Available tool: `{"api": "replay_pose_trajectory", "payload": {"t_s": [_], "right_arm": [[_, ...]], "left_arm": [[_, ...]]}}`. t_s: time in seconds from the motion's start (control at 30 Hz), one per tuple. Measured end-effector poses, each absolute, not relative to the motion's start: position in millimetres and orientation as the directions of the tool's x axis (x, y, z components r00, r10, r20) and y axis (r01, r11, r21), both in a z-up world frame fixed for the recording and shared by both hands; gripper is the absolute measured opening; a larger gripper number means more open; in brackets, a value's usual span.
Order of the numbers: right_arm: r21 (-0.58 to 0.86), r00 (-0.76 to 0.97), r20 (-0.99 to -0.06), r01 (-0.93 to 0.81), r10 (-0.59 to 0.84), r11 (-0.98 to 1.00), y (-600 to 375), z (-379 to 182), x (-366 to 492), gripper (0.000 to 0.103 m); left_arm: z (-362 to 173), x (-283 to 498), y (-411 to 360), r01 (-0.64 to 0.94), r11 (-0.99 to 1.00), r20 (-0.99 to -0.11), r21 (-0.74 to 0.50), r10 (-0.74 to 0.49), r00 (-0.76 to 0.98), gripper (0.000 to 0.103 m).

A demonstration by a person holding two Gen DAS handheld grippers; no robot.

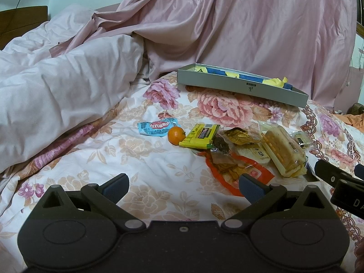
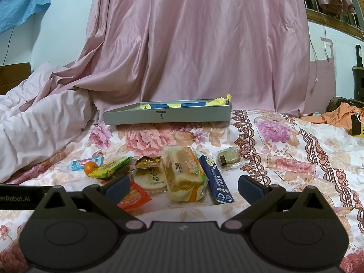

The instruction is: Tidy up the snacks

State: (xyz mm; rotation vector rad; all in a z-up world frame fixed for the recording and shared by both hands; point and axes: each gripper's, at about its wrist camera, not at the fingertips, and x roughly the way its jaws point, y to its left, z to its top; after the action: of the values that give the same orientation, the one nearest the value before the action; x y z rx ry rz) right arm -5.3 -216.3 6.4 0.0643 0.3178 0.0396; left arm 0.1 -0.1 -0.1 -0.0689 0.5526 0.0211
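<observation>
Several snacks lie on a floral bedsheet: a light-blue candy packet [image 1: 157,126], a small orange [image 1: 176,135], a yellow-green packet [image 1: 200,136], an orange-red packet [image 1: 234,170] and a wrapped bread cake [image 1: 283,151]. In the right wrist view the bread cake [image 2: 184,173], a dark blue stick pack [image 2: 216,179], a round pastry [image 2: 150,178] and a small wrapped cookie [image 2: 228,158] show. A grey shallow box [image 1: 241,86] stands behind them; it also shows in the right wrist view [image 2: 168,115]. My left gripper [image 1: 184,187] is open and empty. My right gripper [image 2: 184,187] is open and empty, just before the bread cake.
A crumpled white duvet [image 1: 56,86] lies at the left. A pink curtain [image 2: 193,45] hangs behind the box. Orange cloth [image 2: 336,113] lies at the far right. The other gripper's body [image 1: 341,186] shows at the right of the left wrist view.
</observation>
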Motion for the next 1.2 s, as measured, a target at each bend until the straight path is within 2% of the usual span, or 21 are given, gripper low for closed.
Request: {"api": "replay_pose_trajectory", "payload": {"t_s": [0.73, 0.97, 1.2], "right_arm": [[0.072, 0.945, -0.323, -0.029, 0.051, 0.997, -213.8, 0.0, -5.6, 0.103], [0.089, 0.932, -0.359, -0.026, 0.056, 0.996, -215.2, -0.2, -4.1, 0.103], [0.146, 0.897, -0.425, -0.066, 0.123, 0.987, -227.6, 4.0, 15.0, 0.103]], "left_arm": [[0.0, 0.1, -0.2, -0.039, 0.998, -0.528, -0.059, 0.002, 0.849, 0.102], [-7.3, 0.8, -2.9, -0.042, 0.997, -0.537, -0.058, 0.004, 0.844, 0.102], [-8.6, 18.7, 3.6, -0.045, 0.995, -0.579, -0.084, -0.013, 0.815, 0.102]]}}
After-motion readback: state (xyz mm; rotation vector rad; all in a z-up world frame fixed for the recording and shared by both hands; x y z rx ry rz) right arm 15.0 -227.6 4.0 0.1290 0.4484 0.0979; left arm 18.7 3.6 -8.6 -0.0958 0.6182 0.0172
